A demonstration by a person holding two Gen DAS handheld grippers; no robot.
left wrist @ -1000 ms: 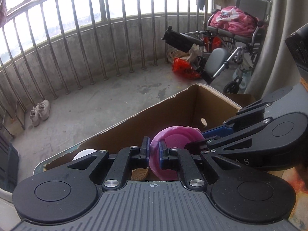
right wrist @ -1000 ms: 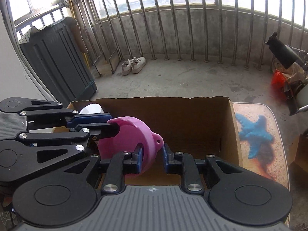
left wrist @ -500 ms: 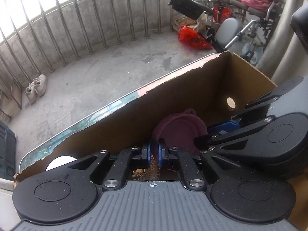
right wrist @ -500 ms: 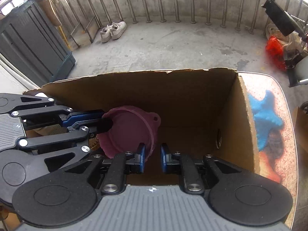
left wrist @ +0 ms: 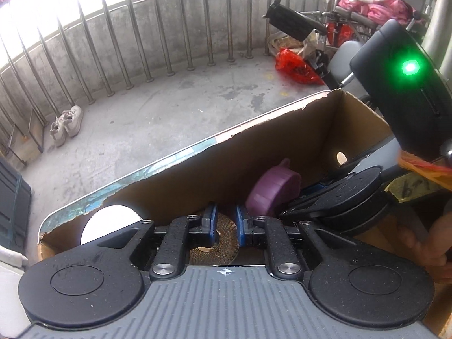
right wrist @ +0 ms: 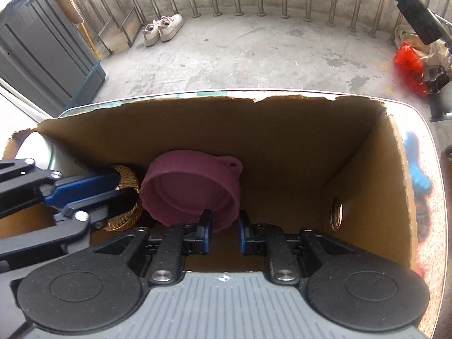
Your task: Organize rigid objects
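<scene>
A pink funnel-like bowl (right wrist: 195, 195) lies tilted inside the cardboard box (right wrist: 282, 130); it also shows in the left wrist view (left wrist: 271, 190). A gold ribbed disc (left wrist: 223, 234) lies beside it on the box floor, seen too in the right wrist view (right wrist: 127, 195). My left gripper (left wrist: 224, 226) is open and empty above the gold disc, its fingers apart from the bowl. My right gripper (right wrist: 223, 233) is open, its fingers straddling the bowl's near rim without pinching it.
A white round plate (left wrist: 110, 223) leans at the box's left end. The box stands on a patterned table (right wrist: 421, 175). Beyond are the concrete floor, railing, shoes (right wrist: 162, 29), a grey cabinet (right wrist: 42, 45), a red bag (left wrist: 296, 65) and a wheelchair (left wrist: 375, 8).
Both grippers lowered the pink bowl into the box. My left gripper let go of it and opened over the gold disc. My right gripper opened wider.
</scene>
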